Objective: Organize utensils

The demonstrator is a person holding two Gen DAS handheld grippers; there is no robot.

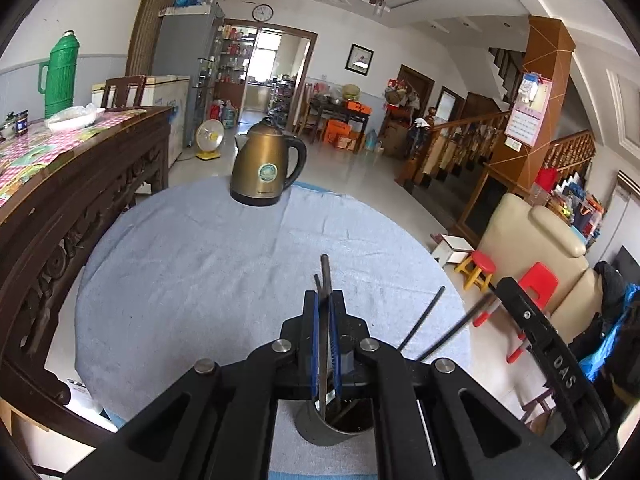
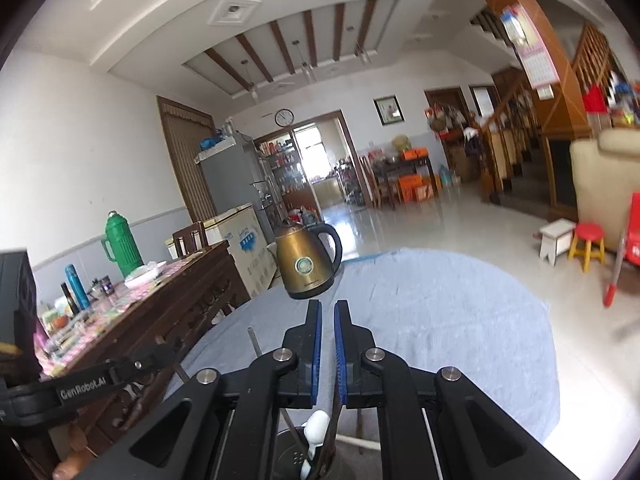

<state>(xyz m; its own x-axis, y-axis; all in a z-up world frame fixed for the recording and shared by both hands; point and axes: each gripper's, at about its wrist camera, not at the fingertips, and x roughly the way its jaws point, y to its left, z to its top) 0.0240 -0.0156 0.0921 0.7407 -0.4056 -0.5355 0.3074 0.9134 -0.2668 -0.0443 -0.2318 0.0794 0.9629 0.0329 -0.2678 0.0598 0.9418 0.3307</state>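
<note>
Chopsticks (image 1: 325, 320) sit pinched between my left gripper (image 1: 326, 300) pads, tips down over the dark holder cup (image 1: 336, 426) directly below. Risk: the pair looks uneven, so one may slip or miss the rim on release. Right gripper (image 2: 327, 308) holds nothing, pads slightly apart, above the same cup.

My left gripper (image 1: 325, 300) is clamped — blue-padded fingers (image 1: 315, 320) pressed nearly together on a thin dark rod, pointing forward and slightly down. My right gripper (image 2: 328, 308) points forward, tilted up a bit; its fingers (image 2: 317, 328) stand a narrow gap apart with nothing between the tips. In the left wrist view the right gripper's black body shows at the right edge — the two units sit close, side by side.
</note>
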